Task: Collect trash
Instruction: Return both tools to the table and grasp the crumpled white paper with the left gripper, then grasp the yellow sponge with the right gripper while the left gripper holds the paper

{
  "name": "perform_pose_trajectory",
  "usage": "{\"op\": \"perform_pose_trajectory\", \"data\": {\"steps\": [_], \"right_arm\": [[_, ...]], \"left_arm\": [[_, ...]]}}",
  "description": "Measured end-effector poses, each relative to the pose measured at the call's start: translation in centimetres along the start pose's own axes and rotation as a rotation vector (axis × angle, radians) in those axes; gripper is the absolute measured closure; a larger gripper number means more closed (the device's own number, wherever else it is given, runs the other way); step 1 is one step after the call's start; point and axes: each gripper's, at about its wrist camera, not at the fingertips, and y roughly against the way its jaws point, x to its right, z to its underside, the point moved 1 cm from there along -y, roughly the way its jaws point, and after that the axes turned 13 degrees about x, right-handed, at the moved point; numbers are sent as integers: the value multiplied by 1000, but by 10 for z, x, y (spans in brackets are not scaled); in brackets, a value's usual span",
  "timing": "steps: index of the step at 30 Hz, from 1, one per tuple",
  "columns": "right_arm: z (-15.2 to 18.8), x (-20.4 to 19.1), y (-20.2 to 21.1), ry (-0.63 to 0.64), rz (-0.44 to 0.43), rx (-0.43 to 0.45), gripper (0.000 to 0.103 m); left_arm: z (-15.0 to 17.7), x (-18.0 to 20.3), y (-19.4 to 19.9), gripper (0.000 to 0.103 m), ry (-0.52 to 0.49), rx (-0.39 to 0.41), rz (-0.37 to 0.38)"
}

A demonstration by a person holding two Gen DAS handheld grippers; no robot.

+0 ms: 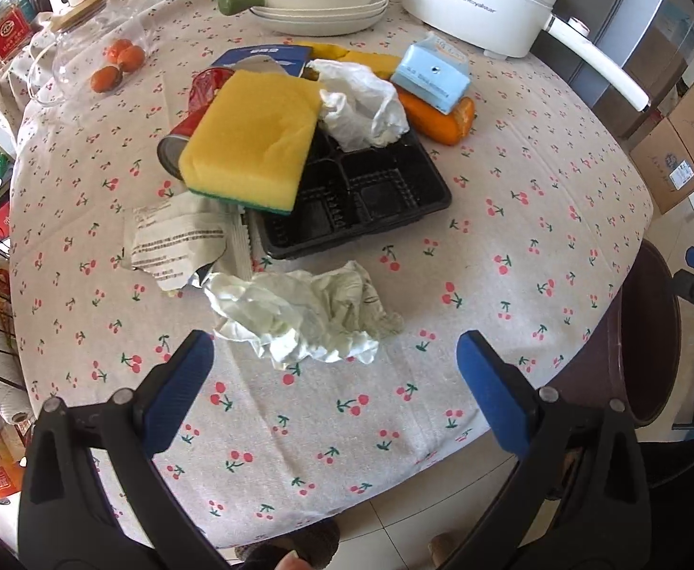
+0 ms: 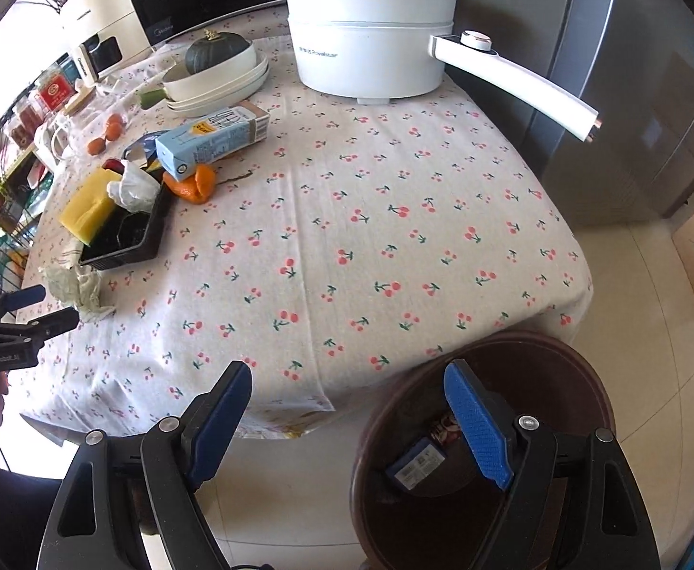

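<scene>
A crumpled white tissue lies on the cherry-print tablecloth just ahead of my open, empty left gripper; it also shows in the right wrist view. Behind it are a torn paper wrapper, a black plastic tray with a yellow sponge and another crumpled tissue on it, a red can, a blue carton and an orange packet. My right gripper is open and empty over the table's front edge, beside a brown trash bin holding a small box.
A white electric pot with a long handle stands at the back of the table. Stacked plates with a dark squash, small oranges and a glass jar sit at the back left. Cardboard boxes stand on the floor at right.
</scene>
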Motion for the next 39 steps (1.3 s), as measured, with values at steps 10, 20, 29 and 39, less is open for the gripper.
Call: {"op": "perform_pose_trajectory", "data": {"steps": [10,20,29,39], "right_arm": [[-18,-28,-11,30,-28,1,18],[-16,-34,-18,38,-16,-12,18],[-12,-38,-24,39,0,-24,18],[-29,-73,-27,16,-29,23,18]], "left_arm": [[-1,6,-39,5,56,-82,-35],[8,-11,-35,22,119,-94,-63],[24,-46,-24,57,217,-95,-51],[17,-70,26,70,234,39,6]]}}
